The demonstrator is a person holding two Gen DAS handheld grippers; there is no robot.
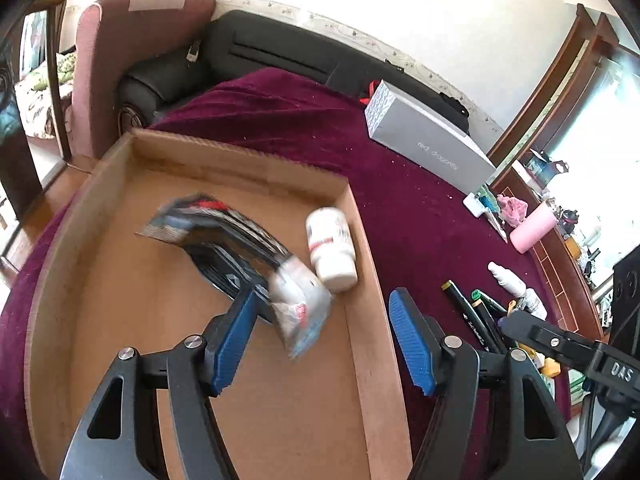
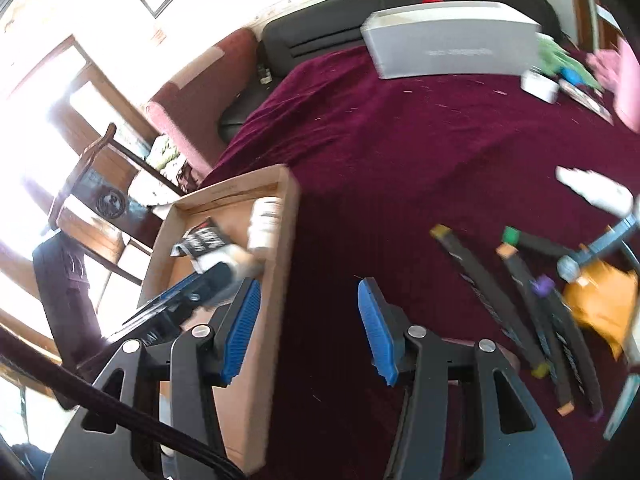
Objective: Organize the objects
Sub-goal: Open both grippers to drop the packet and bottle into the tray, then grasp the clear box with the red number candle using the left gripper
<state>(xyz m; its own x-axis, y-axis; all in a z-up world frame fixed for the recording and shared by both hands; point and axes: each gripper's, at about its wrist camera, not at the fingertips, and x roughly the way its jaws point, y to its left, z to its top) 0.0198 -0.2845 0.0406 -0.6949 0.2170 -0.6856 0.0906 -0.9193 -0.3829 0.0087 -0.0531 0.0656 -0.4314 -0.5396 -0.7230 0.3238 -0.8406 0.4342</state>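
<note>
Left hand-held gripper (image 1: 324, 340) hung released over the cardboard tray (image 1: 360, 320), packet (image 1: 240, 252) and white bottle (image 1: 332, 248) lying just ahead inside. Right hand-held gripper (image 2: 308, 328) gaped empty too, markers (image 2: 520, 300) off to its right. Risk: blurred, hasty swings could clip the tray wall.

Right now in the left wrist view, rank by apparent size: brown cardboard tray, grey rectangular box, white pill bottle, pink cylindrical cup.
1. Brown cardboard tray
2. Grey rectangular box
3. White pill bottle
4. Pink cylindrical cup; lies farther off, so unsure against the bottle.
</note>
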